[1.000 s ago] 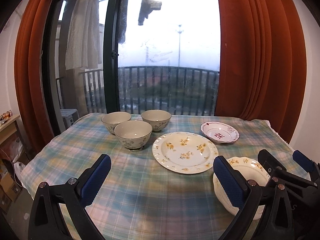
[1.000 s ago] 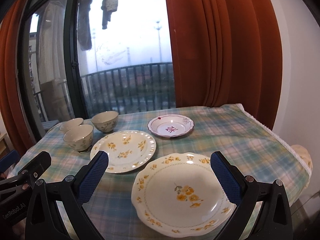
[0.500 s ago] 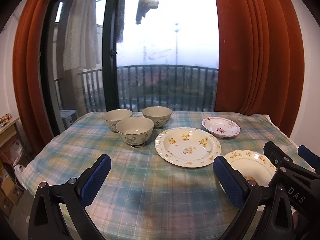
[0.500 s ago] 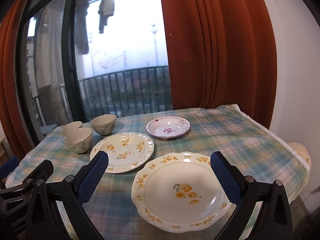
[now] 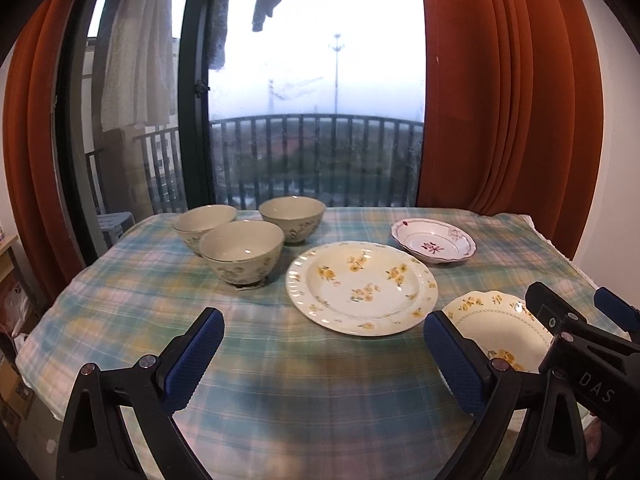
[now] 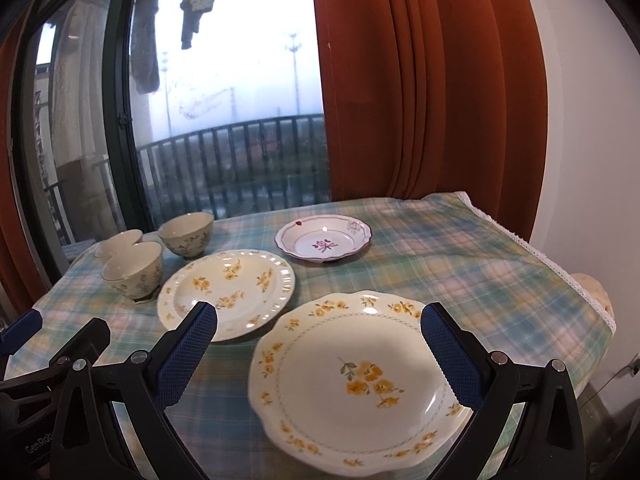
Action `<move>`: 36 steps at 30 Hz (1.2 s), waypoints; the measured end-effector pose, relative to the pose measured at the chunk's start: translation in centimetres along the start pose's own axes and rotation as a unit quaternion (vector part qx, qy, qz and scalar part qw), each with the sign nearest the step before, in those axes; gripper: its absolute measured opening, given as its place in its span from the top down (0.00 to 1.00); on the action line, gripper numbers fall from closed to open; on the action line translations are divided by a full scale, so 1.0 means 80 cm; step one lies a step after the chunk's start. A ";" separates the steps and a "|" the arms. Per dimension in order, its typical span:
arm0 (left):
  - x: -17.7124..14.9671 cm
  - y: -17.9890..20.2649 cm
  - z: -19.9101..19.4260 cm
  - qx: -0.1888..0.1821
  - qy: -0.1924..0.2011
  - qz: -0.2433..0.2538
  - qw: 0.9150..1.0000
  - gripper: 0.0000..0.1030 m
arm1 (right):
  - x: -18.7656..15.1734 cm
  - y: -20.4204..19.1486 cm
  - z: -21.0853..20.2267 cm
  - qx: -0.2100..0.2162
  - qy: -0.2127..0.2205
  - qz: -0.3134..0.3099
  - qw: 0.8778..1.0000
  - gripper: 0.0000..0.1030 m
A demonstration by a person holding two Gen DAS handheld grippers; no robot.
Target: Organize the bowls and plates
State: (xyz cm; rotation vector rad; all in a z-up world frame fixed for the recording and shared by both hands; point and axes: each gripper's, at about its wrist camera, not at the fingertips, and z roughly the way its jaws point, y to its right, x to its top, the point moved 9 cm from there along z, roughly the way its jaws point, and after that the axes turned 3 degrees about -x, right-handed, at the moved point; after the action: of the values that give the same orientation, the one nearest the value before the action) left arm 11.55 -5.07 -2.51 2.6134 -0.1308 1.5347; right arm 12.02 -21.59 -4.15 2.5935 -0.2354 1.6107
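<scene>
Three cream floral bowls (image 5: pixel 242 250) stand close together at the table's back left; they also show in the right wrist view (image 6: pixel 134 270). A round yellow-flower plate (image 5: pixel 362 286) (image 6: pixel 226 290) lies mid-table. A small plate with a purple motif (image 5: pixel 434 240) (image 6: pixel 323 237) lies behind it. A scalloped yellow-flower plate (image 6: pixel 356 380) (image 5: pixel 496 324) lies at the front right. My left gripper (image 5: pixel 322 356) is open and empty above the front cloth. My right gripper (image 6: pixel 318 346) is open and empty, just above the scalloped plate.
The table wears a plaid cloth (image 5: pixel 280 364) with a lace edge on the right (image 6: pixel 532 252). Orange curtains (image 5: pixel 508 92) and a glass balcony door (image 5: pixel 316 100) stand behind it. The white wall (image 6: pixel 588 120) is close on the right.
Both grippers have pulled back and tilted a little; the dishes sit lower and farther in view. Both stay open, and no dish has moved.
</scene>
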 end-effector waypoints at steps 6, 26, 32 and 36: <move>-0.017 0.042 0.040 -0.014 -0.039 0.004 0.999 0.10 | -0.009 0.038 0.034 -0.015 -0.027 0.003 1.000 0.00; -0.094 0.162 0.139 -0.054 -0.187 0.026 0.981 0.26 | -0.077 0.137 0.129 -0.048 -0.158 0.028 0.986 0.14; -0.102 0.170 0.151 -0.042 -0.202 0.036 0.978 0.29 | -0.094 0.144 0.145 -0.033 -0.186 0.045 0.981 0.21; -0.102 0.168 0.152 -0.034 -0.202 0.034 0.978 0.29 | -0.100 0.143 0.152 -0.016 -0.200 0.065 0.978 0.30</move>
State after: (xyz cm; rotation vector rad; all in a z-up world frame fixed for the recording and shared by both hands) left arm 16.33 -19.90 -14.87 2.8528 -0.3018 0.9720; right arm 17.33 -33.94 -16.85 2.9055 -0.4592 1.0851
